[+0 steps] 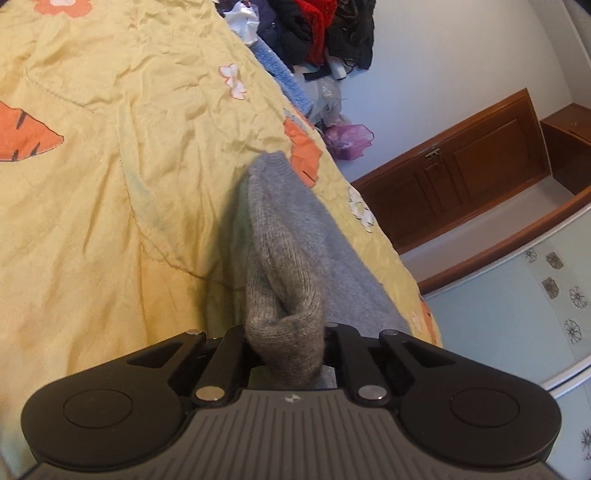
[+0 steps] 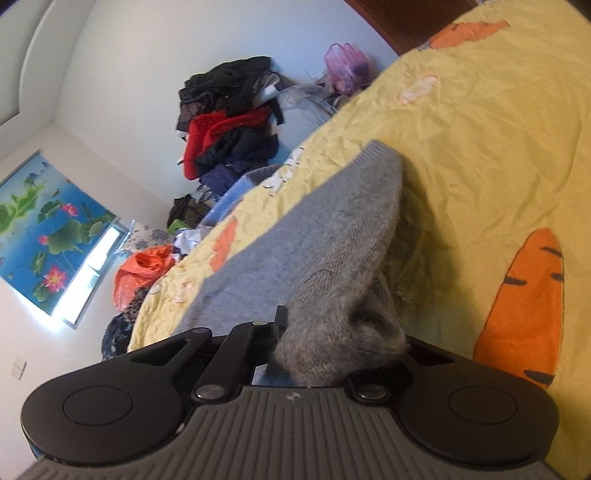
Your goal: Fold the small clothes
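A grey knitted garment (image 1: 291, 236) lies along the edge of a bed covered by a yellow quilt (image 1: 110, 166) with orange carrot patches. My left gripper (image 1: 286, 343) is shut on a bunched fold of the grey knit, and the cloth hides the fingertips. In the right wrist view the same grey garment (image 2: 314, 236) stretches away over the yellow quilt (image 2: 480, 147). My right gripper (image 2: 332, 343) is shut on another bunched part of it, lifted off the quilt. The fabric covers its right finger.
A pile of dark and red clothes (image 2: 229, 125) sits against the white wall beside the bed; it also shows in the left wrist view (image 1: 317, 29). A purple bag (image 1: 349, 140), an orange bag (image 2: 144, 273), a blue towel (image 1: 288, 77) and wooden cabinets (image 1: 461, 166) stand nearby.
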Motion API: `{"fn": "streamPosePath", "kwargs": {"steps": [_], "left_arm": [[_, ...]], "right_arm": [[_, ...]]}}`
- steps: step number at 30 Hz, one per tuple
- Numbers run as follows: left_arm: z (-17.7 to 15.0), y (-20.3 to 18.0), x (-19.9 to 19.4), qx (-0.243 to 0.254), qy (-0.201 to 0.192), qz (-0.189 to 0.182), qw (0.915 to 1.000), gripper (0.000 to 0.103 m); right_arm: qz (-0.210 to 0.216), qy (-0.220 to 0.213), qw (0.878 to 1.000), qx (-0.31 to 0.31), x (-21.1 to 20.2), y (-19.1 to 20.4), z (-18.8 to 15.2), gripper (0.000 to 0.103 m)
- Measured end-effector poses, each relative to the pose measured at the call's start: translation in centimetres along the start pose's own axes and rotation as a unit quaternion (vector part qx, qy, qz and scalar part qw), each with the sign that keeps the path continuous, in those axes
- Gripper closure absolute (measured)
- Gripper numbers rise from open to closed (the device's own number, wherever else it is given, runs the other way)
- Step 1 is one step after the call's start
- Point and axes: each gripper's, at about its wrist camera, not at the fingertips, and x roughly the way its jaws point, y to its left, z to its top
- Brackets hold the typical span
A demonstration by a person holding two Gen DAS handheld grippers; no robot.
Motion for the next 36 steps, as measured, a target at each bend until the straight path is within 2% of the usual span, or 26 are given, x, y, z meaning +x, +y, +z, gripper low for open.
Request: {"fn": "streamPosePath", "kwargs": {"steps": [4, 6, 13, 16, 17, 18, 19, 20, 21, 22, 23, 24, 25, 26, 28, 31, 33, 35, 36], "left_arm": [[-1.4, -0.6, -3.4, 0.029, 0.004, -0.012, 0.9995, 0.095], [-2.4, -0.1, -5.0, 0.024, 0.011, -0.010, 0.9996, 0.095], [-8.9, 2.4, -12.9, 0.013, 0.039, -0.014, 0.9990, 0.095], [-11.0, 4.0, -14.4, 0.024, 0.052, 0.003, 0.9983, 0.093], [-11.4, 4.5, -14.4, 0.033, 0.058, 0.018, 0.9976, 0.090], [-11.7, 4.9, -14.4, 0.046, 0.063, 0.038, 0.9962, 0.084], [-11.7, 5.0, -14.5, 0.059, 0.066, 0.052, 0.9947, 0.082], [-11.6, 5.0, -14.9, 0.072, 0.064, 0.053, 0.9940, 0.078], [-11.2, 4.8, -15.6, 0.082, 0.060, 0.069, 0.9924, 0.072], [-10.8, 4.5, -16.4, 0.097, 0.047, 0.087, 0.9903, 0.068], [-10.2, 4.2, -17.3, 0.110, 0.026, 0.099, 0.9887, 0.054], [-9.4, 3.9, -18.2, 0.121, -0.008, 0.109, 0.9866, 0.034], [-8.5, 3.5, -18.8, 0.134, -0.043, 0.118, 0.9830, 0.025], [-7.6, 3.0, -18.9, 0.148, -0.068, 0.123, 0.9790, 0.020], [-5.3, 1.4, -17.4, 0.183, -0.093, 0.132, 0.9697, 0.020], [-2.6, 0.1, -12.2, 0.227, -0.092, 0.127, 0.9611, 0.020], [-1.3, 0.1, -8.2, 0.229, -0.061, 0.125, 0.9635, 0.021], [-0.2, 0.2, -5.2, 0.217, -0.044, 0.137, 0.9656, 0.021], [-0.3, 0.4, -3.9, 0.211, -0.029, 0.131, 0.9682, 0.021]], "right_arm": [[0.023, 0.021, 0.999, -0.018, -3.0, 1.0, -0.8, 0.088], [0.026, 0.034, 0.999, -0.019, -4.6, 1.0, -1.8, 0.088], [0.060, 0.081, 0.995, 0.009, -12.0, 0.6, -7.3, 0.088], [0.062, 0.098, 0.993, 0.027, -14.7, 0.0, -9.6, 0.088], [0.050, 0.108, 0.993, 0.015, -15.0, -0.1, -10.3, 0.088], [0.034, 0.115, 0.993, 0.005, -15.1, -0.3, -10.9, 0.082], [0.014, 0.115, 0.993, 0.012, -15.1, -0.7, -11.1, 0.077], [-0.006, 0.116, 0.993, 0.014, -15.2, -0.9, -11.0, 0.060], [-0.023, 0.110, 0.994, 0.004, -15.4, -0.9, -10.6, 0.045], [-0.029, 0.094, 0.995, -0.014, -16.0, -0.6, -10.0, 0.041], [-0.028, 0.073, 0.997, -0.030, -16.8, -0.3, -9.3, 0.038], [-0.022, 0.052, 0.998, -0.040, -17.4, 0.0, -8.1, 0.033], [-0.019, 0.034, 0.998, -0.046, -17.6, 0.1, -6.9, 0.030], [-0.020, 0.020, 0.998, -0.057, -17.5, 0.3, -5.9, 0.023], [-0.041, 0.006, 0.995, -0.087, -15.6, 0.2, -3.4, 0.021], [-0.064, 0.017, 0.991, -0.114, -11.1, -0.4, -0.5, 0.022], [-0.098, 0.030, 0.986, -0.130, -7.5, -0.9, 0.6, 0.022], [-0.116, 0.048, 0.983, -0.133, -4.5, -1.3, 1.2, 0.023], [-0.119, 0.057, 0.982, -0.134, -3.4, -1.4, 1.2, 0.023]]}}
